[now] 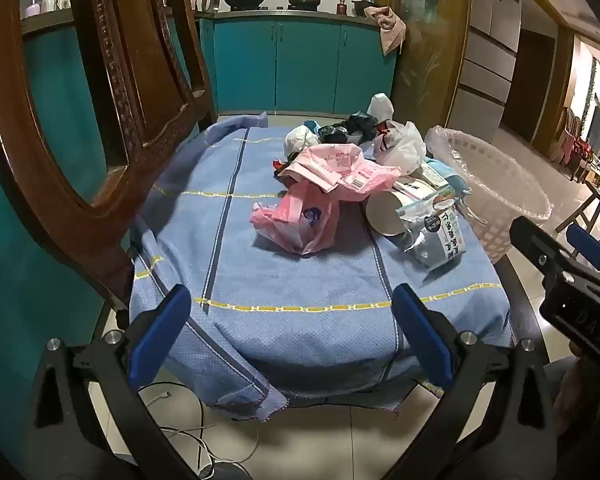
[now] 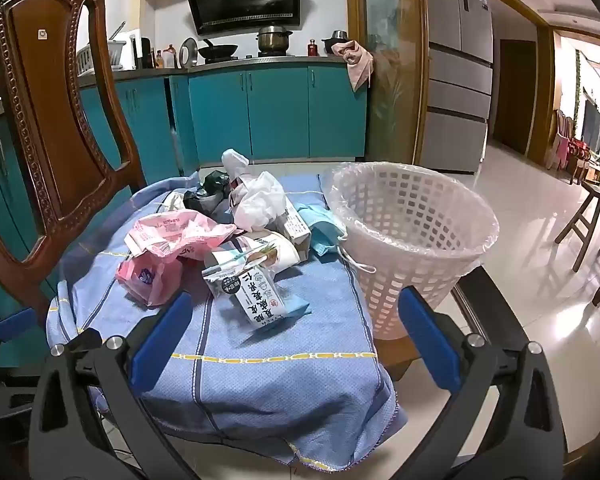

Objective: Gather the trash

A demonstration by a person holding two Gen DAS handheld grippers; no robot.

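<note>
The left claw (image 1: 290, 334) hangs spread wide over the near edge of the blue cloth (image 1: 300, 280), holding nothing; the right claw (image 2: 294, 332) is likewise spread and empty, its blue pads framing the same cloth. Beyond them the trash sits heaped on the table: a crumpled pink plastic bag (image 1: 298, 220) nearest the left claw, a printed snack wrapper (image 2: 252, 292) lying flat toward the right claw, a paper cup (image 1: 396, 208) tipped on its side, a white bag (image 2: 256, 200) and dark scraps behind. Just beside the pile stands a white lattice basket (image 2: 416, 236) lined with clear plastic. A carved wooden chair (image 2: 48, 120) rises at the left.
</note>
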